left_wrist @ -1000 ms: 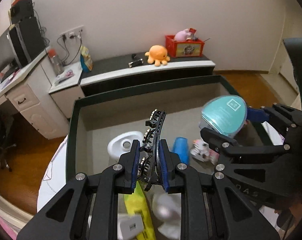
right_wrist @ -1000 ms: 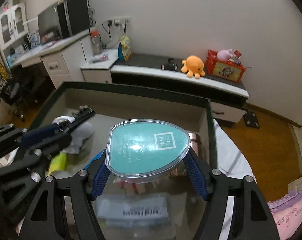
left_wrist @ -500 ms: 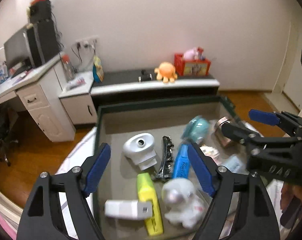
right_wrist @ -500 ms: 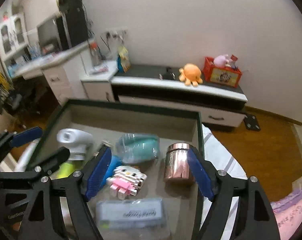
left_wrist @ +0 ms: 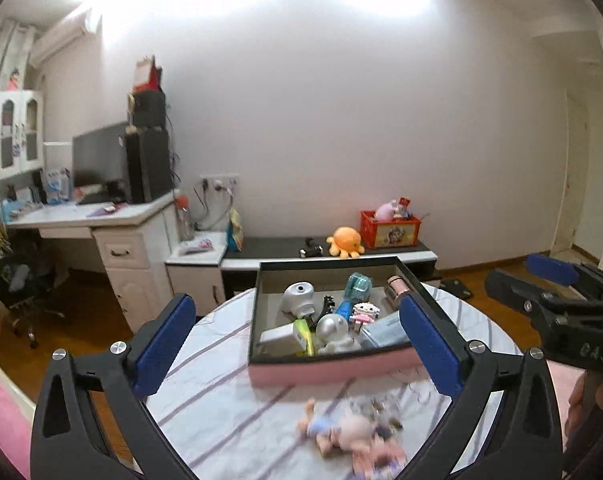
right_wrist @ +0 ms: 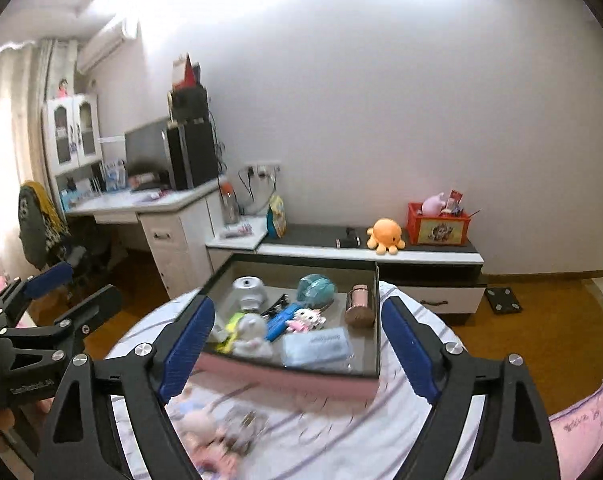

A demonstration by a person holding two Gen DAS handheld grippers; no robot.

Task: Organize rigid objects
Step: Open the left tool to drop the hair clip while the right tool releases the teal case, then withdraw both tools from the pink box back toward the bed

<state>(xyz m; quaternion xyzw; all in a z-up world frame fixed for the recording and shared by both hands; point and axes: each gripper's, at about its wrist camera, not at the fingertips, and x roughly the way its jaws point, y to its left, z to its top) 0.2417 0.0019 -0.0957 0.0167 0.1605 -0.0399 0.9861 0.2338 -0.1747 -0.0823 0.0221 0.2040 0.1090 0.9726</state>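
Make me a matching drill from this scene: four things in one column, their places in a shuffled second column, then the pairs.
Things:
1. copper canister
2. orange octopus plush
3. doll
4. teal case

Places:
A. on the striped cloth, outside the box
B. on the low cabinet by the wall
C. in the box, against its right wall
D. in the box, near its far wall, left of the canister

Pairs: 1-C, 2-B, 3-A, 4-D

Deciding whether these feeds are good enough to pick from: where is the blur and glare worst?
Left wrist view: the doll on the near table is motion-smeared, the box contents fairly sharp, ceiling glare blown out. Right wrist view: the box's pink front and the near toys are smeared; the window at left is overexposed. Both bend edges heavily.
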